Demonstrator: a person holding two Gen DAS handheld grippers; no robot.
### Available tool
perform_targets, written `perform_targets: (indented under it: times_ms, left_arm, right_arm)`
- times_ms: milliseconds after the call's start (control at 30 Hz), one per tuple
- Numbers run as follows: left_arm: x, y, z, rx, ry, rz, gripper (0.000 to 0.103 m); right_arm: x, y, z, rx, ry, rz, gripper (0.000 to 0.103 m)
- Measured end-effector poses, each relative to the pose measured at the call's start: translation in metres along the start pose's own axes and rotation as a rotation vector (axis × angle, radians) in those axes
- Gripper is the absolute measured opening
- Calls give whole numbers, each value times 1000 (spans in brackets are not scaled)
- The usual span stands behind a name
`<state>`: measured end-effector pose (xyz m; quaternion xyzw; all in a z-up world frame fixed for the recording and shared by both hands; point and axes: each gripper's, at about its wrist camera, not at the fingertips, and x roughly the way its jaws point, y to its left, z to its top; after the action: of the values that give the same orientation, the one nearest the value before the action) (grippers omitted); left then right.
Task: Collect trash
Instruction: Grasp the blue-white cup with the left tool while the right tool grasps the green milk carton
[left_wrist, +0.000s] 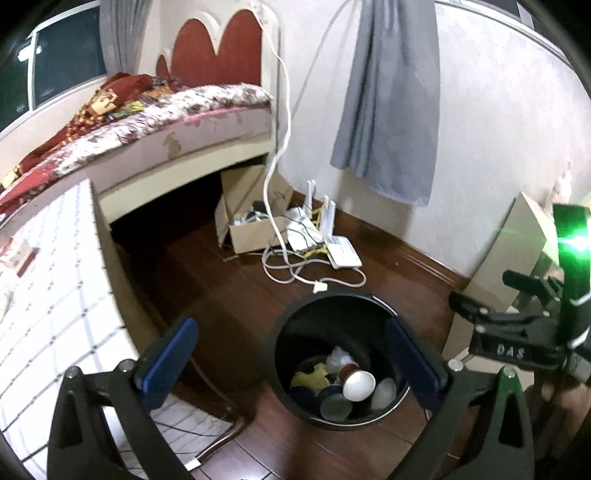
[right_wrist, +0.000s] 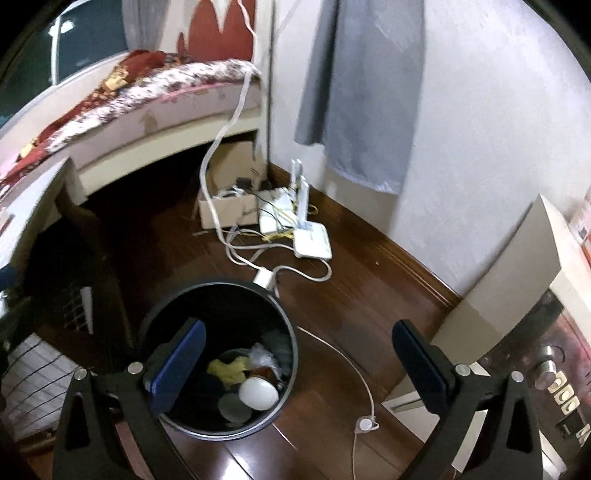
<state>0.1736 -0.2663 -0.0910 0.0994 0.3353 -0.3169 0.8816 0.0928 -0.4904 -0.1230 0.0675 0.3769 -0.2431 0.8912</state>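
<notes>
A black round trash bin (left_wrist: 295, 332) stands on the dark wood floor; it also shows in the right wrist view (right_wrist: 207, 295). Inside lie a white egg-shaped piece (left_wrist: 358, 386), yellow crumpled trash (left_wrist: 312, 378), clear wrap and round lids; the white piece (right_wrist: 258, 395) and yellow trash (right_wrist: 227, 369) show in the right view too. My left gripper (left_wrist: 291, 365) is open and empty above the bin. My right gripper (right_wrist: 299, 365) is open and empty, over the bin's right rim. The right gripper's body (left_wrist: 509, 339) shows at the right of the left view.
A table with a checked cloth (left_wrist: 48, 295) stands at the left. A bed (left_wrist: 147, 122) is behind it. A cardboard box (left_wrist: 255, 229), routers (left_wrist: 343, 251) and loose white cables (left_wrist: 295, 269) lie near the wall. A thin cable (right_wrist: 354, 373) runs right of the bin. A white cabinet (right_wrist: 517, 266) is at the right.
</notes>
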Motion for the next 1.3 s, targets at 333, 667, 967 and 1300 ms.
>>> perform_targets:
  times_ms: [333,667,967,1300]
  left_arm:
    - [-59,49,-3,-66,-88,83,102]
    - [-127,138,-32,-192,-148,252,102]
    - [-183,243,-82,-349,-162,458,102]
    - [-207,333,-133,-493,-130,629,102]
  right_arm:
    - [-45,57,23,-40,-97,105,102]
    - [-86,168,37,-145,-157,322,102]
    - [-104,295,32,-308,-109,529,102]
    - [-110,432,15,-491,-104,692,87]
